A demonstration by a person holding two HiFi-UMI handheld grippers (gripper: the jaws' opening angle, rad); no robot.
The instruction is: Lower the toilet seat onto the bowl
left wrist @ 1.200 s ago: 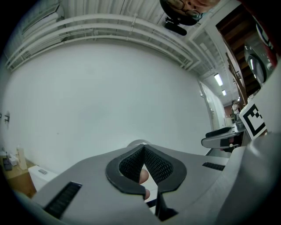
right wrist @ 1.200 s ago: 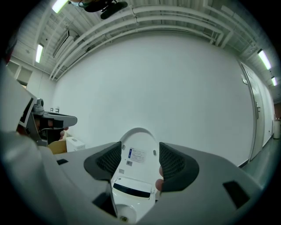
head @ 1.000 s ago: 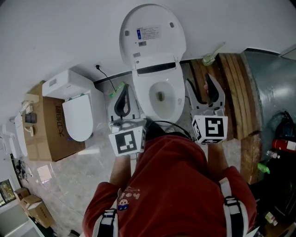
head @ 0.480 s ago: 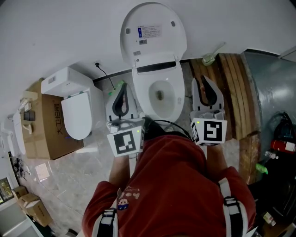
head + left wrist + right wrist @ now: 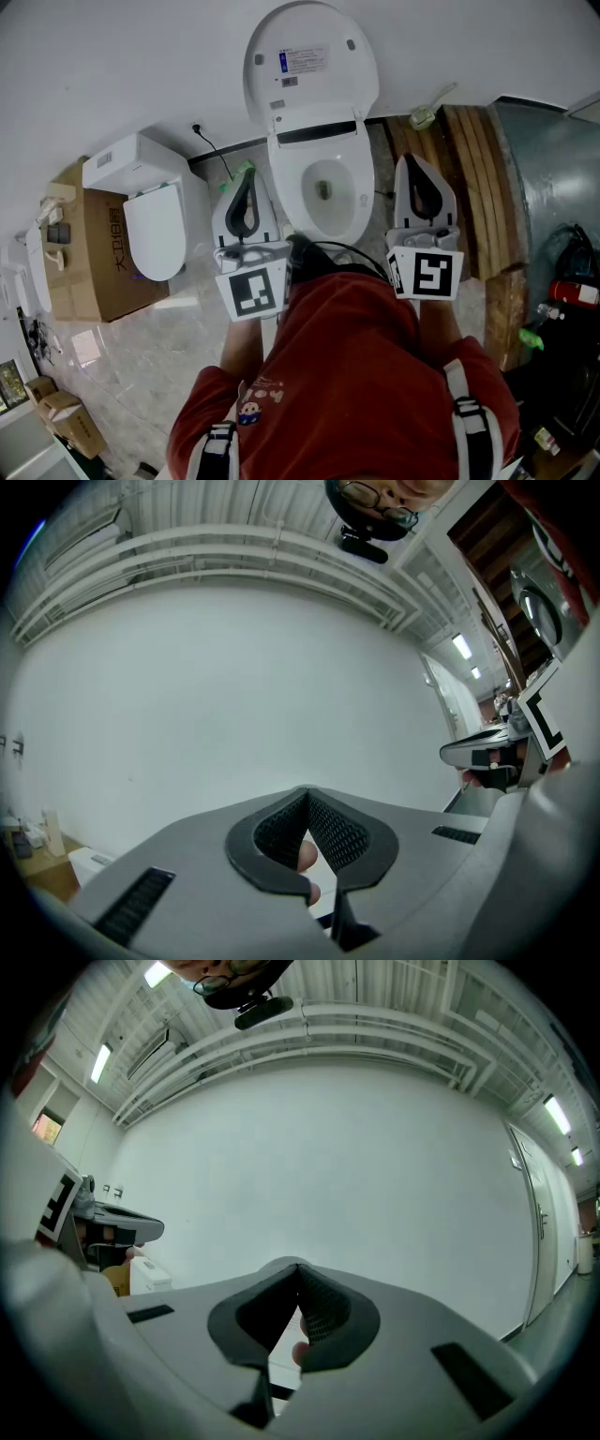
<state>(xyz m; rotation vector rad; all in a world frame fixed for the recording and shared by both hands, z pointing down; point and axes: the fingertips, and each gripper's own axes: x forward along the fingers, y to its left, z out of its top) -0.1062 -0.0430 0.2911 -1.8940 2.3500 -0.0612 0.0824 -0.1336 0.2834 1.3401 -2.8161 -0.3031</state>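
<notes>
Now L gripper [image 5: 249,178] closed, R gripper [image 5: 415,167] just closed, empty; raised toilet seat [image 5: 310,75] ahead betw. them.

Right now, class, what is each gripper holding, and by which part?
Nothing is held. The left gripper has its fingers together with nothing between them; the right gripper has just closed its fingers, also on nothing.
</notes>
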